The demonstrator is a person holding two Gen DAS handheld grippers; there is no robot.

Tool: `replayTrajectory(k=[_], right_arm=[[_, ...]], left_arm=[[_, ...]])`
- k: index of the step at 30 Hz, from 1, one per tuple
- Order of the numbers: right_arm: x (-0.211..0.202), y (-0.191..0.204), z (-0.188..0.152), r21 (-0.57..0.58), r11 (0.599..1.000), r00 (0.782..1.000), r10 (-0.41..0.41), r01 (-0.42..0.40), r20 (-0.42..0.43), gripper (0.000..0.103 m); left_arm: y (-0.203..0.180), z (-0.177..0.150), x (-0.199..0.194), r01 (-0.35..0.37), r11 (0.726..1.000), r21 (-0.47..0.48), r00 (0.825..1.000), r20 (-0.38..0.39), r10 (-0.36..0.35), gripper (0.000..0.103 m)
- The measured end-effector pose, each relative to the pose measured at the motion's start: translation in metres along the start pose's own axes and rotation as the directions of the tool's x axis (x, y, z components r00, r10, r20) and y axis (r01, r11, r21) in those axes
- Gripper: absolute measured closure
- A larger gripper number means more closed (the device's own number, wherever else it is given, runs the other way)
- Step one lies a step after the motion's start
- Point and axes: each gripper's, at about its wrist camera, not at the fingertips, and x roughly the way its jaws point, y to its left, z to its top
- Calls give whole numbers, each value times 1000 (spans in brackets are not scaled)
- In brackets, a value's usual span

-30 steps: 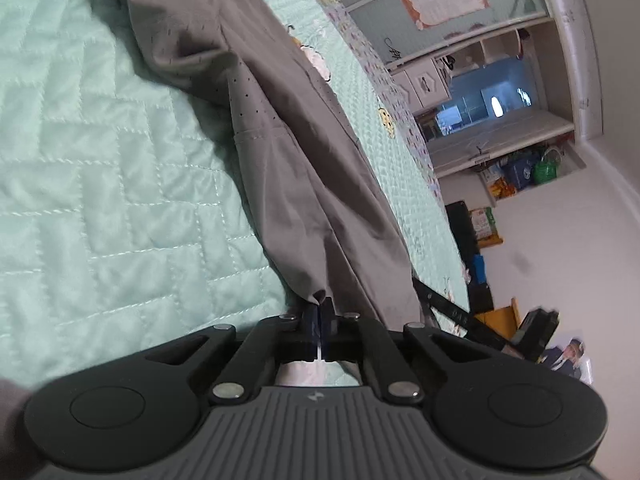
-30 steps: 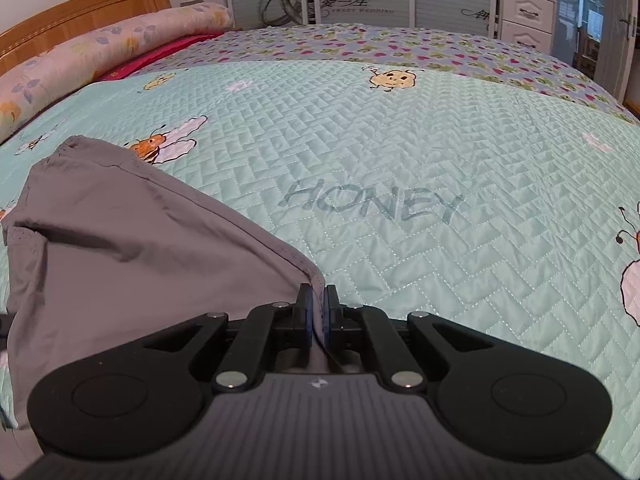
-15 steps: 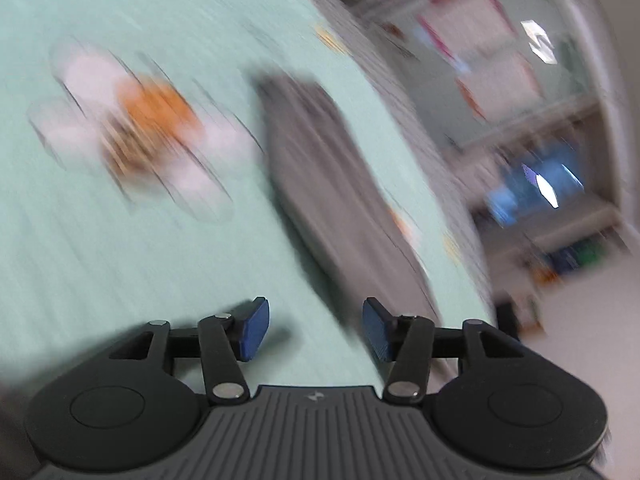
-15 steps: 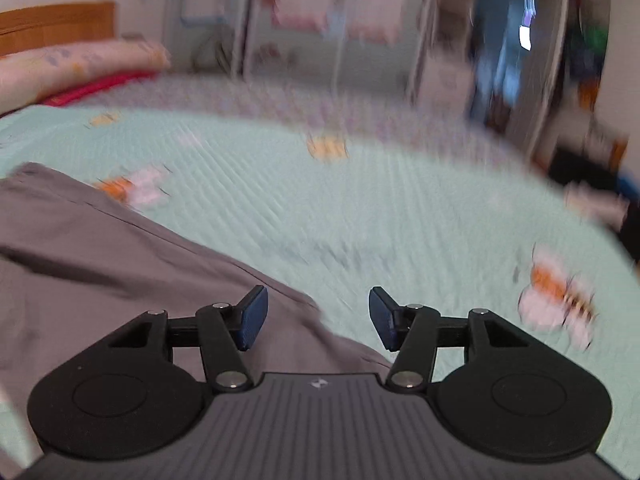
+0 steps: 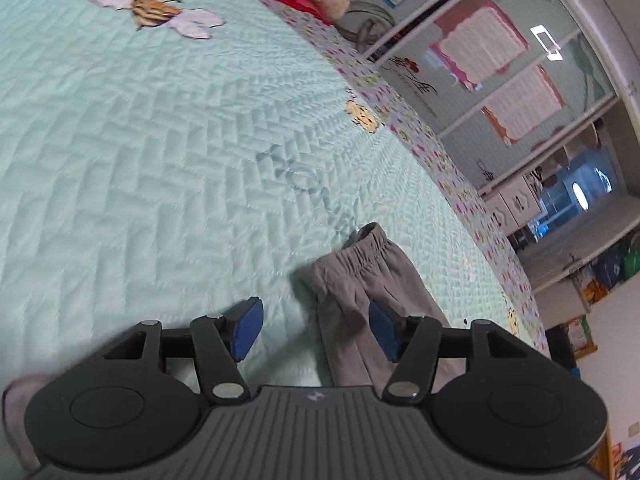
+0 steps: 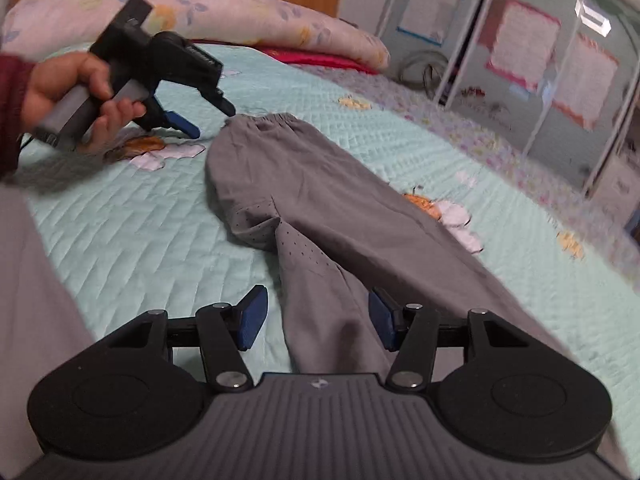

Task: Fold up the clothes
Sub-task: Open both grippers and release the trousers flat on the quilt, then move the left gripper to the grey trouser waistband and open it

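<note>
Now the grey trousers [image 6: 320, 204] lie flat on the mint quilted bed [image 6: 132, 224], waistband toward the pillow [image 6: 208, 16] at twelve o'clock, legs running to five o'clock. Both grippers have let go. On the left gripper [image 5: 314, 330] the jaws have just been opening, and they stand apart over the waistband without touching it. On the right gripper [image 6: 316, 320] the jaws eased slightly inward but stand apart above a trouser leg. A hand [image 6: 76, 92] holds the left gripper at ten o'clock.
</note>
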Motion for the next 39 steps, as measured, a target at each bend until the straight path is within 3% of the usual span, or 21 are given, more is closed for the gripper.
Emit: replayTrajectory(k=[3, 5, 6, 7, 8, 11, 13, 16, 17, 18, 23, 27, 31, 35, 37, 39], right_arm=[[12, -3, 3, 37, 999, 999, -5, 6, -36, 82], [13, -1, 3, 55, 998, 999, 3, -1, -37, 89], [12, 2, 2, 55, 999, 999, 3, -1, -36, 97], [10, 6, 1, 48, 999, 999, -3, 4, -35, 103], [8, 9, 2, 43, 999, 999, -5, 7, -32, 103], [-4, 26, 5, -2, 999, 999, 32, -32, -33, 103], [-14, 42, 2, -70, 995, 997, 62, -65, -44, 103], [-22, 60, -10, -134, 988, 995, 71, -80, -72, 103], [-22, 63, -14, -135, 988, 994, 67, -78, -81, 103], [-24, 63, -15, -120, 989, 994, 73, -83, -83, 103], [-36, 54, -15, -3, 990, 986, 142, -143, -90, 95], [-44, 46, -19, 81, 978, 973, 203, -195, -110, 95], [-47, 37, -21, 170, 961, 965, 239, -219, -105, 91], [-52, 34, -20, 237, 936, 960, 277, -258, -49, 88], [-54, 31, -15, 256, 933, 965, 261, -252, -1, 81], [-50, 22, -10, 280, 940, 980, 200, -196, 16, 79]], left_arm=[[-9, 5, 10, 14, 1000, 23, 1000, -7, -14, 41], [-16, 7, 16, 37, 998, 50, 999, -30, -35, 44], [-18, 8, 19, 38, 997, 70, 999, -40, -35, 49], [-20, 9, 21, 38, 995, 90, 998, -50, -34, 86], [-22, 11, 23, 21, 993, 114, 998, -64, -14, 98], [-15, 20, 16, -30, 988, 148, 999, -19, 33, 99], [-1, 29, 9, -23, 992, 121, 1000, 1, 23, 99], [14, 35, 10, 10, 992, 127, 999, -46, -5, 96], [16, 34, 10, -12, 989, 145, 998, -51, 20, 93], [17, 33, 10, -37, 986, 163, 997, -54, 47, 92], [25, 32, 6, -25, 990, 136, 999, -45, 31, 85], [30, 35, 0, -20, 994, 103, 998, -50, 25, 80], [33, 38, -12, -10, 996, 86, 999, -32, 13, 62], [38, 41, -29, -7, 998, 69, 1000, -6, 7, 51], [35, 40, -35, 3, 996, 88, 1000, 0, -3, 50], [26, 38, -36, 16, 989, 145, 1000, -10, -15, 50]])
